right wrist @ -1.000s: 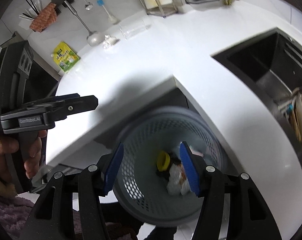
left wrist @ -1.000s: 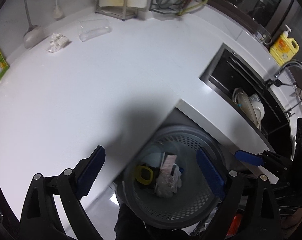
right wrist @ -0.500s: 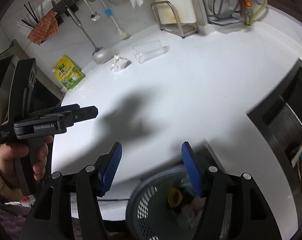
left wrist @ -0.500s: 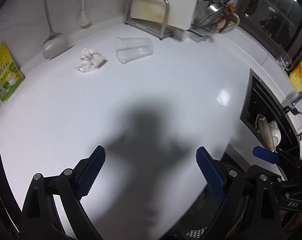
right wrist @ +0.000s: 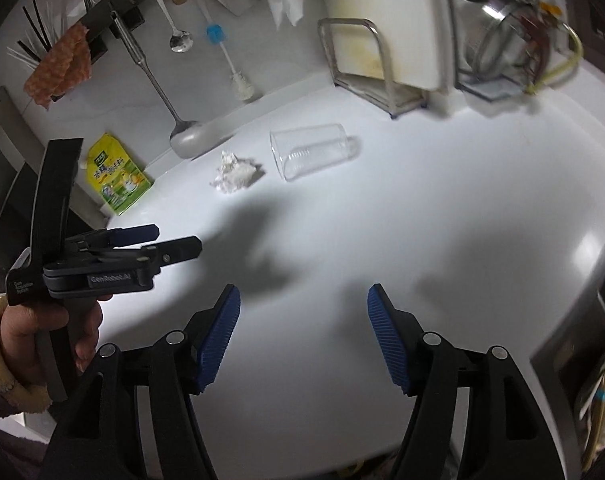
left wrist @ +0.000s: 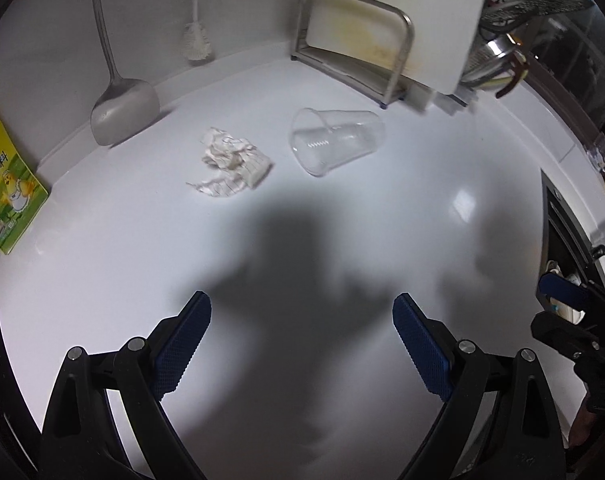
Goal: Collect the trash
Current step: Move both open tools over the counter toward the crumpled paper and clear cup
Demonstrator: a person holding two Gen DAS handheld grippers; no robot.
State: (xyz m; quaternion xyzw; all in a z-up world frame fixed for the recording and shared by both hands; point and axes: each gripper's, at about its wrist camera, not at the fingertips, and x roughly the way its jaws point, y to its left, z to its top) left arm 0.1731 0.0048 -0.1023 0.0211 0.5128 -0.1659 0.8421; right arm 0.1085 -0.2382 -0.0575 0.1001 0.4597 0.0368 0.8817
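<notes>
Hovering over the white countertop (left wrist: 102,264), both grippers point down at bare surface, nothing between either pair of blue pads.

Left gripper (left wrist: 301,346): jaws spread wide, empty. From the right wrist view it shows side-on at left (right wrist: 174,240), held by the person's left hand (right wrist: 34,344) with a cream cuff at the wrist.

Right gripper (right wrist: 303,340): jaws apart, empty, and they have just been opening further. Its tip shows at the right edge of the left wrist view (left wrist: 558,286).

Trash on the counter, both pieces well ahead of the grippers near the back wall:
- crumpled paper wad (left wrist: 232,162), also (right wrist: 236,174), lying flat just in front of the ladle bowl.
- clear plastic cup (left wrist: 334,140), also (right wrist: 312,154), on its side, mouth facing toward the paper wad, just beside it but not touching.

Other stuff along the back: metal ladle (left wrist: 122,108) hanging against the wall with its bowl down at counter level, bottle brush (left wrist: 198,40) next to it, yellow-green packet (left wrist: 6,184) leaning at the far left edge, metal rack (left wrist: 354,40) holding a white cutting board (left wrist: 406,12) behind the cup. Sink edge (left wrist: 558,232) at far right, some dishes barely visible in it.

Dark shadows of the grippers fall on the counter between the pads and the trash.
</notes>
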